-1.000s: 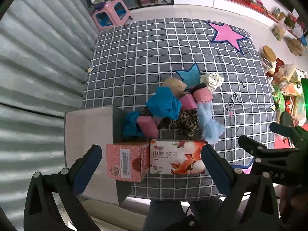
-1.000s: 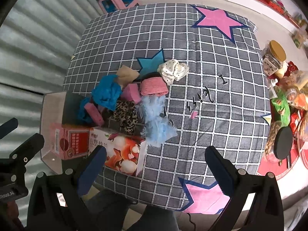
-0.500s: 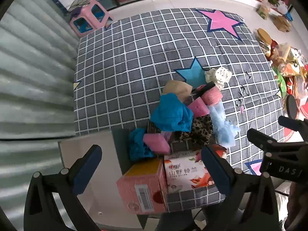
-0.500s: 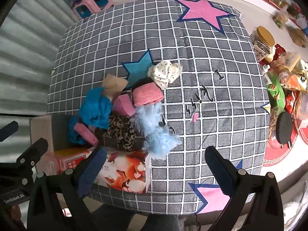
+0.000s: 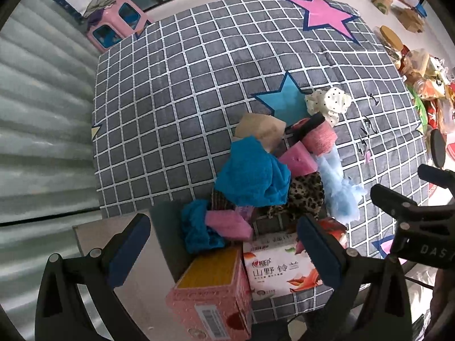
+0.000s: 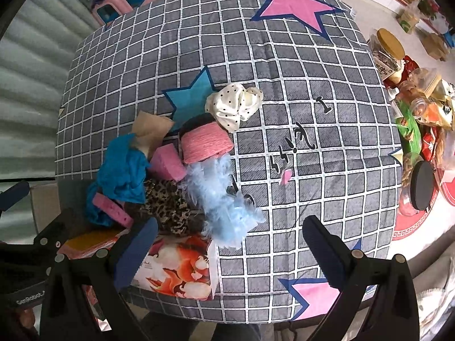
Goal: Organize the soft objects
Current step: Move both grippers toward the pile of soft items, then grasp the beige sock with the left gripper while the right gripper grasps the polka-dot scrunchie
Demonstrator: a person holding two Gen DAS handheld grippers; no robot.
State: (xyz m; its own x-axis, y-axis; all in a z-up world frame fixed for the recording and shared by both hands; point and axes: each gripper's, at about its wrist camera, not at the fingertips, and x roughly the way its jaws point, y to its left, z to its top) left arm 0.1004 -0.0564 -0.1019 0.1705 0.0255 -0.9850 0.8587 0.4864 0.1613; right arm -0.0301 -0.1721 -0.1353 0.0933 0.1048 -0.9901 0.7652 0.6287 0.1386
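Both grippers above soft pile (image 5: 261, 179).

Heaped soft objects (image 5: 273, 170), blue cloth (image 5: 251, 174) topmost, beside tissue box (image 5: 280, 270)

Each claw (image 5: 224, 244) (image 6: 230, 244): black plastic arms, silver screws, dark blue finger pads (image 6: 136, 254), white lettering

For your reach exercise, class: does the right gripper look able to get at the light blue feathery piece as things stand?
Probably yes. The right gripper is open and empty, and the light blue feathery piece lies on top at the pile's near edge, just ahead of the left finger, nothing covering it.
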